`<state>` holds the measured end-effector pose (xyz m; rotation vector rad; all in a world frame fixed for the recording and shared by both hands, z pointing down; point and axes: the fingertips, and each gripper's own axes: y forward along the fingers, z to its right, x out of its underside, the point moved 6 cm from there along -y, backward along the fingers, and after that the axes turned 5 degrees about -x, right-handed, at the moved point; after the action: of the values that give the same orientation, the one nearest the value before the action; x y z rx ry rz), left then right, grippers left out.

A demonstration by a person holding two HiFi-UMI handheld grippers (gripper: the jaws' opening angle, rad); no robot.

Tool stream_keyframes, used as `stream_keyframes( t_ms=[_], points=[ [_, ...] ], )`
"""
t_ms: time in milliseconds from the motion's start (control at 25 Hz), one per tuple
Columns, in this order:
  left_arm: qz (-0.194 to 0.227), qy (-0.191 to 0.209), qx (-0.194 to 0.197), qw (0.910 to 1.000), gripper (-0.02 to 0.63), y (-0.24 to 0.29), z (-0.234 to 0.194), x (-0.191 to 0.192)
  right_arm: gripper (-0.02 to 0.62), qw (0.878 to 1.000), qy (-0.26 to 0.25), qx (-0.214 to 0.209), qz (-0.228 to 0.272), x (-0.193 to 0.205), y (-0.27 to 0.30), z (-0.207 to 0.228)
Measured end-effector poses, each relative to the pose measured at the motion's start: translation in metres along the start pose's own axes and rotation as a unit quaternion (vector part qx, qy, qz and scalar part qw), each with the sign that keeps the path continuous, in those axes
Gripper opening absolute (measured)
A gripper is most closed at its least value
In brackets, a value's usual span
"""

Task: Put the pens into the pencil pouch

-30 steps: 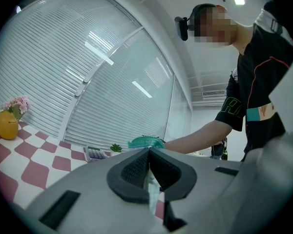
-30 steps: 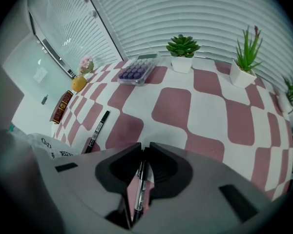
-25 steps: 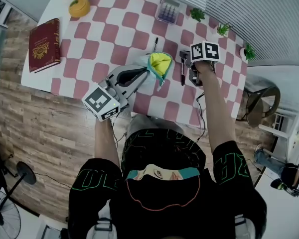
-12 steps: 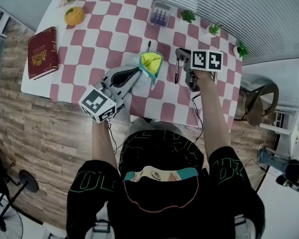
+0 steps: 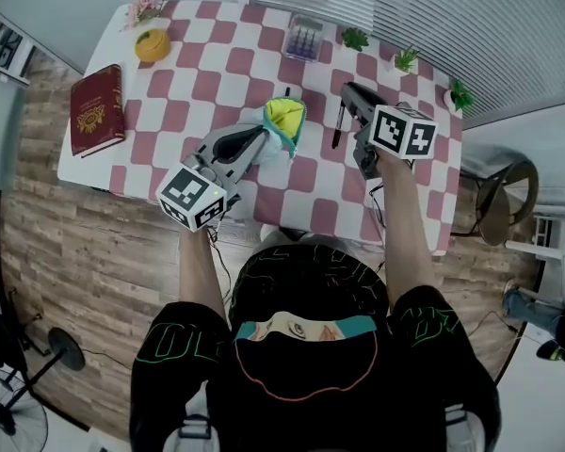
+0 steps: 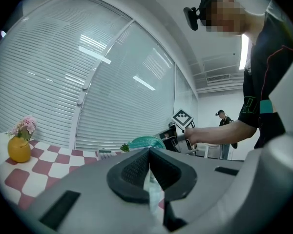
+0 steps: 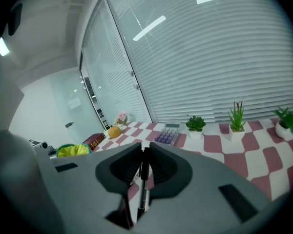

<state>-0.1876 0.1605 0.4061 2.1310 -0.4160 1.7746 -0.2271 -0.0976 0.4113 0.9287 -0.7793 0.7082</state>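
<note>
A teal pencil pouch (image 5: 284,121) with yellow lining stands open on the checked table (image 5: 198,73). My left gripper (image 5: 264,138) is shut on the pouch's pale near edge (image 6: 149,182), and the teal rim (image 6: 146,141) shows past the jaws. My right gripper (image 5: 347,98) is in the air to the right of the pouch, shut on a black pen (image 5: 338,126) that hangs down from it. In the right gripper view the pen (image 7: 142,179) sits between the pads and the pouch (image 7: 73,150) lies low left. A second pen (image 5: 287,92) lies just behind the pouch.
A red book (image 5: 98,109) and a yellow vase with flowers (image 5: 152,43) are at the table's left end. A calculator (image 5: 303,38) and small potted plants (image 5: 356,38) (image 5: 407,57) (image 5: 460,92) line the far edge. A chair (image 5: 499,191) stands to the right.
My right gripper has risen off the table with the black pen and tipped more level. The left gripper has kept its hold on the pouch in place.
</note>
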Motion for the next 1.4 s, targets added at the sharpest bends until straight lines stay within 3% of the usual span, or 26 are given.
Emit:
stream_keyframes(
  t_ms=[400, 720, 1400],
  points=[
    [-0.008, 0.016, -0.019, 0.9997, 0.002, -0.006, 0.0, -0.008, 0.057, 0.993, -0.047, -0.024, 0.108, -0.041, -0.03, -0.038],
    [-0.025, 0.032, -0.031, 0.9987, 0.002, -0.008, 0.002, -0.006, 0.057, 0.978, -0.072, -0.064, 0.183, -0.071, -0.043, -0.075],
    [-0.032, 0.058, -0.032, 0.9973, 0.002, 0.005, 0.01, -0.015, 0.057, 0.961, -0.066, -0.132, 0.235, -0.093, -0.031, -0.124]
  ],
)
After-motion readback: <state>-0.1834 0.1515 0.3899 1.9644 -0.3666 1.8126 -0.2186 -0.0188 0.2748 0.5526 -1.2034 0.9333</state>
